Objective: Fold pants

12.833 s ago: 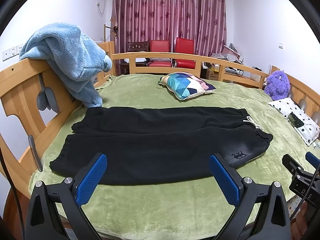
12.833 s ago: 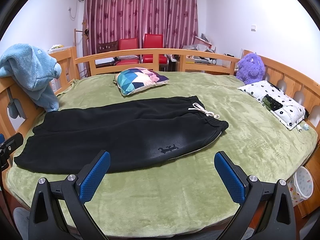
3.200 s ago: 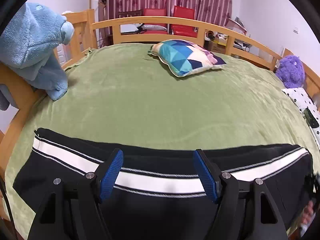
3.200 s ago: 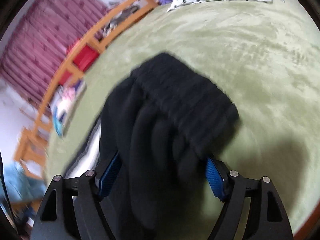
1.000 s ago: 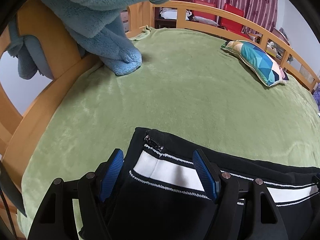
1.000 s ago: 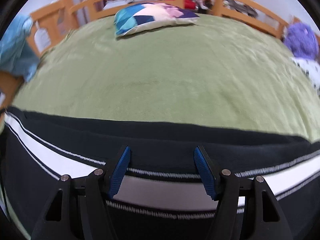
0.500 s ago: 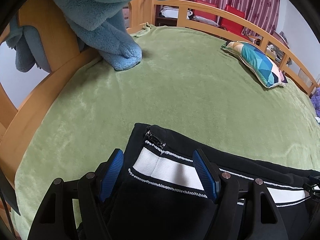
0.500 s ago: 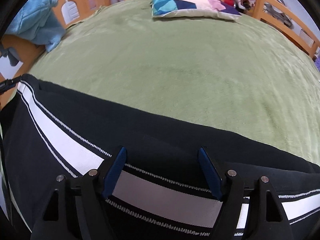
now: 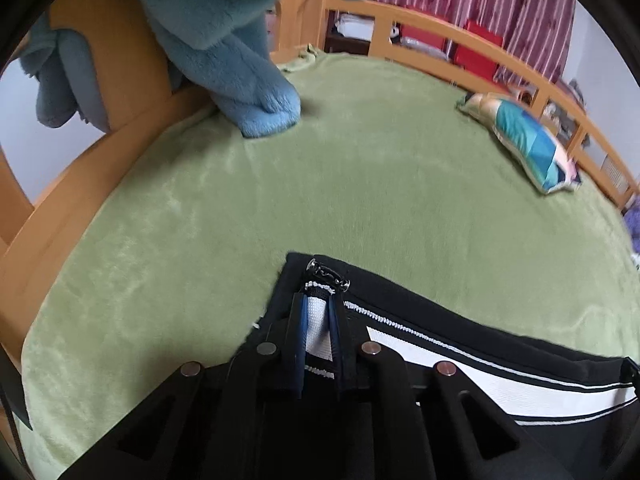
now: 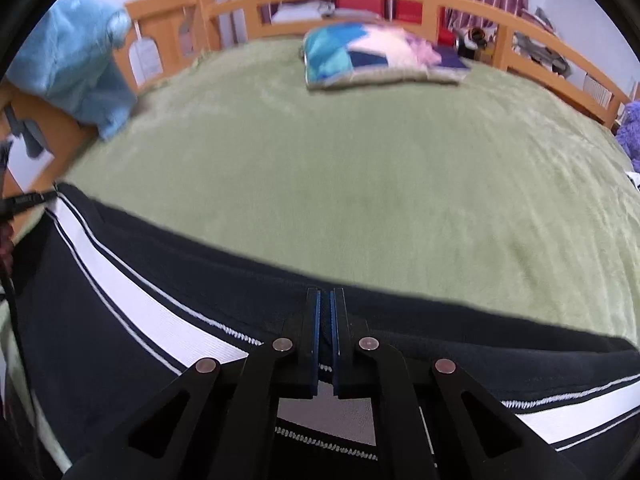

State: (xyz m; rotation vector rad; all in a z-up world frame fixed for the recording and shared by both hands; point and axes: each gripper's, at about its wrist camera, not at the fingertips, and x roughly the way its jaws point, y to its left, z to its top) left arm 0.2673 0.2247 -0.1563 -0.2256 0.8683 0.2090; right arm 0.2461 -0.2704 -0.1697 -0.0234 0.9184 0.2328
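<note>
The black pants [image 9: 460, 332] with a white side stripe lie folded lengthwise along the near edge of the green bed. My left gripper [image 9: 318, 312] is shut on the pants at the leg end, just below a small zipper pull [image 9: 326, 274]. In the right wrist view the pants [image 10: 160, 280] stretch from the left edge across the bottom. My right gripper [image 10: 325, 300] is shut on the pants at their far edge, near the middle of their length. The other gripper's tip [image 10: 24, 200] shows at the left end of the pants.
A light blue fleece blanket [image 9: 240, 40] hangs over the wooden bed rail [image 9: 80, 168] at the left. A multicoloured pillow [image 10: 380, 56] lies at the far side of the green bedspread [image 10: 380, 172]. A purple plush toy [image 10: 630, 128] sits at the right. Red chairs and curtains stand behind.
Both grippers have closed from open onto the pants: the left on the leg end by the zipper, the right on the far edge at mid-length.
</note>
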